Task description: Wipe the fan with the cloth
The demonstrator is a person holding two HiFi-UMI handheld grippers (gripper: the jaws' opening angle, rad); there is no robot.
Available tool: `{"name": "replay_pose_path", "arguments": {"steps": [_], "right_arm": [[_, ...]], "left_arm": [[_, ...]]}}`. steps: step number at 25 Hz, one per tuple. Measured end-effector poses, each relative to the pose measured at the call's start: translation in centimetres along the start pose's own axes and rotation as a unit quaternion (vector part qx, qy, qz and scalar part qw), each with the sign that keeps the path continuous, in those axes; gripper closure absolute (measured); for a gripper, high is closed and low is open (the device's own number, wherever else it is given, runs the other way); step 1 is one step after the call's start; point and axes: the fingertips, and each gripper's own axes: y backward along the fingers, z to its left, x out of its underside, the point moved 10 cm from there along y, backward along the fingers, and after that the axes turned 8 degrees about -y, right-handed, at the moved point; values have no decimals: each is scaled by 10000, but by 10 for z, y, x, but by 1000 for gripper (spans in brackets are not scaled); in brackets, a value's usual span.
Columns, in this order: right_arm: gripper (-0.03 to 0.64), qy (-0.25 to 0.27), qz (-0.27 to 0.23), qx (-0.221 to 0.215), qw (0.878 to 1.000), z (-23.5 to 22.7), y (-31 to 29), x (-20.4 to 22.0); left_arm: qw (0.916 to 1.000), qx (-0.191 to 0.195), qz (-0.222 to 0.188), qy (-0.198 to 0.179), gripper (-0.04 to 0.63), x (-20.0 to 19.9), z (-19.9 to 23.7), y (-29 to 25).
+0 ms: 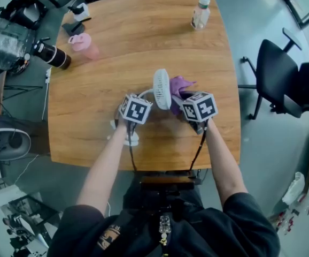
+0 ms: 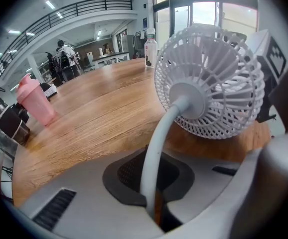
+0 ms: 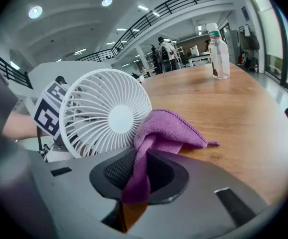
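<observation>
A small white fan (image 1: 161, 89) stands upright on the wooden table (image 1: 144, 42), with its round cage head (image 2: 211, 83) on a bent white neck (image 2: 156, 153). My left gripper (image 2: 151, 208) is shut on that neck, just below the head. My right gripper (image 3: 134, 193) is shut on a purple cloth (image 3: 166, 131), which bunches against the right edge of the fan's front grille (image 3: 106, 113). In the head view the cloth (image 1: 180, 84) sits right of the fan, between it and my right gripper (image 1: 189, 103); the left gripper (image 1: 138, 103) is to the fan's left.
A clear plastic bottle (image 1: 200, 12) stands at the table's far right. A pink bottle (image 1: 83, 44) lies at the far left, near a black camera lens (image 1: 52, 54). The fan's white base (image 1: 129, 138) rests near the front edge. A black chair (image 1: 277, 76) is right of the table.
</observation>
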Motion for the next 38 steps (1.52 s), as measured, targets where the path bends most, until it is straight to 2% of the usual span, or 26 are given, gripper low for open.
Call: {"name": "replay_pose_path", "arguments": {"steps": [5, 11, 16, 18, 21, 23, 29, 34, 35, 37, 38], "right_arm": [[547, -129, -556, -371, 9977, 2, 13, -29], [548, 278, -1214, -713, 9897, 31, 51, -68], [546, 489, -1398, -610, 9871, 50, 73, -70], [546, 447, -1419, -498, 9876, 53, 77, -66], [546, 379, -1473, -364, 9877, 57, 85, -61], [546, 358, -1515, -263, 9875, 61, 90, -56], [546, 336, -1734, 110, 9842, 79, 101, -45], [546, 433, -1775, 214, 9829, 115, 93, -32], [546, 481, -1780, 202, 9826, 125, 91, -29], [546, 572, -1743, 132, 9829, 145, 83, -21], [546, 618, -1689, 71, 9837, 157, 78, -16]], "left_arm": [[9999, 55, -76, -61, 592, -3, -3, 2], [9993, 234, -300, -63, 591, -3, -2, 5], [9971, 17, -689, -311, 586, -13, 1, 20], [9960, 43, -847, -280, 552, -14, 2, 26], [9926, 161, -1193, -141, 423, -15, 4, 33], [9904, 176, -1360, -144, 400, -14, 5, 41], [9847, 113, -1734, -128, 400, -2, 12, 71], [9765, 131, -2153, 10, 410, 16, 22, 103], [9742, 150, -2253, 33, 422, 20, 24, 111], [9706, 128, -2403, 45, 502, 29, 29, 124], [9698, 97, -2435, 47, 512, 35, 33, 130]]}}
